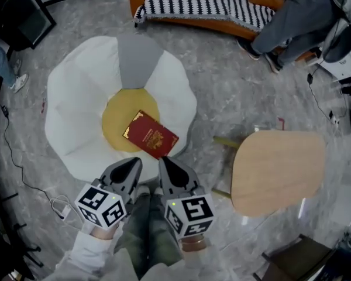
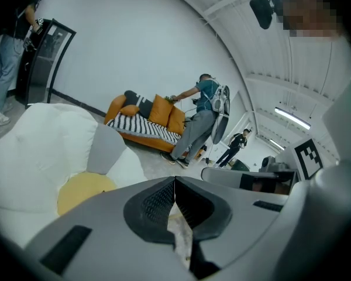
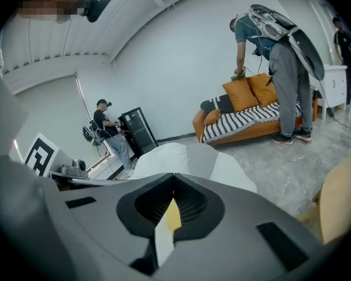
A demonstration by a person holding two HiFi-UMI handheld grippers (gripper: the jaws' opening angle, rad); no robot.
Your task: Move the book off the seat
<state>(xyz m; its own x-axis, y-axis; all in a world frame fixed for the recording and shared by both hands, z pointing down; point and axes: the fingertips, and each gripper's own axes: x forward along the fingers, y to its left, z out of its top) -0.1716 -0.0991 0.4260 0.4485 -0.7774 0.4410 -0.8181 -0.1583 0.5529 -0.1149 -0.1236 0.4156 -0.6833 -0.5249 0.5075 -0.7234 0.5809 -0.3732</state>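
Red book (image 1: 150, 134) is lying askew on the yellow seat (image 1: 118, 122) — left tool (image 1: 133, 164) and right tool (image 1: 165, 164) are hovering near it, both pressed together, pinching nothing.

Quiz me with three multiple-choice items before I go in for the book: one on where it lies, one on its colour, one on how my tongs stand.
1. Where does the book lie?
A on the table
B on the seat's yellow middle
C on the sofa

2. What colour is its cover?
A blue
B green
C red

3. How do the left tongs and right tongs stand?
A both shut, empty
B both open
C both shut on the book

Key:
1 B: the head view shows it lying flat on the yellow patch.
2 C: the cover is plainly red.
3 A: each gripper view shows the jaws together with nothing between them.
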